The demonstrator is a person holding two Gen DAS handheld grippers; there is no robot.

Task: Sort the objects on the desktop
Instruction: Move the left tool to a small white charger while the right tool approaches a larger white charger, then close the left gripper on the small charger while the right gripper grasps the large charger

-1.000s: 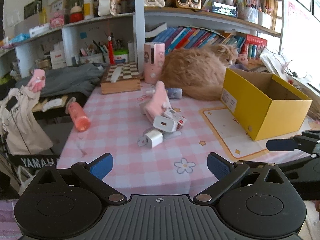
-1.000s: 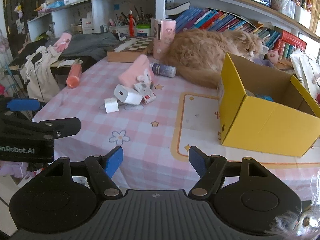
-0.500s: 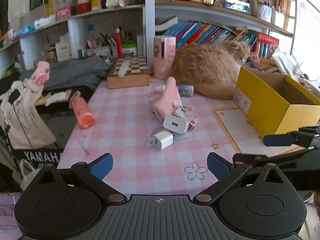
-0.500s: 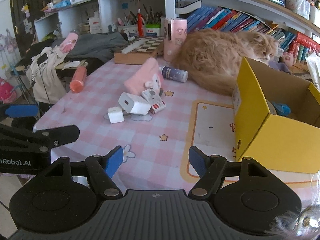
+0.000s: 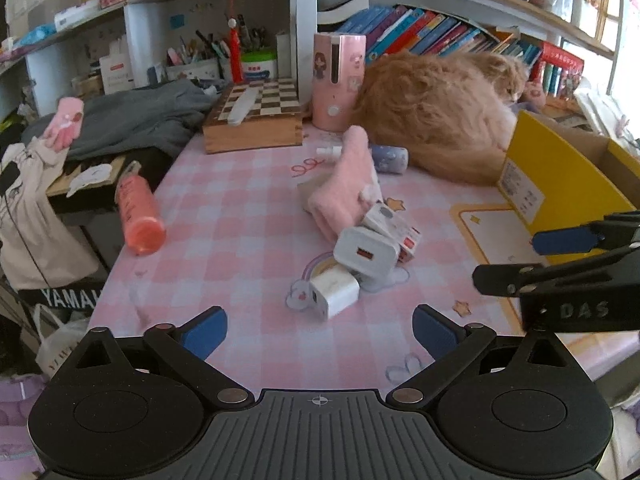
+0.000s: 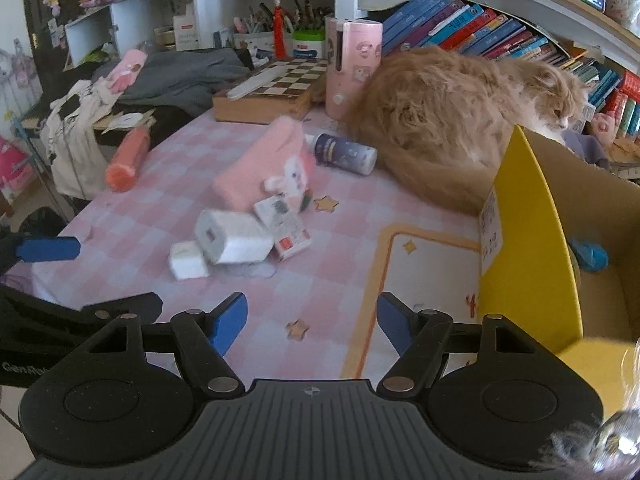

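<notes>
A small white charger, a larger white charger and a small printed box lie clustered on the pink checked tablecloth, by a pink glove. An open yellow box stands at the right with a blue item inside. My left gripper is open and empty just short of the small charger. My right gripper is open and empty, nearer the yellow box.
An orange bottle lies at the table's left edge. A dark blue bottle, a chessboard box and a pink cylinder are further back. An orange cat lies behind the yellow box. Shelves of books rise behind.
Both grippers have moved forward over the table toward the cluster of chargers; everything looks larger and closer. Both stay open.
</notes>
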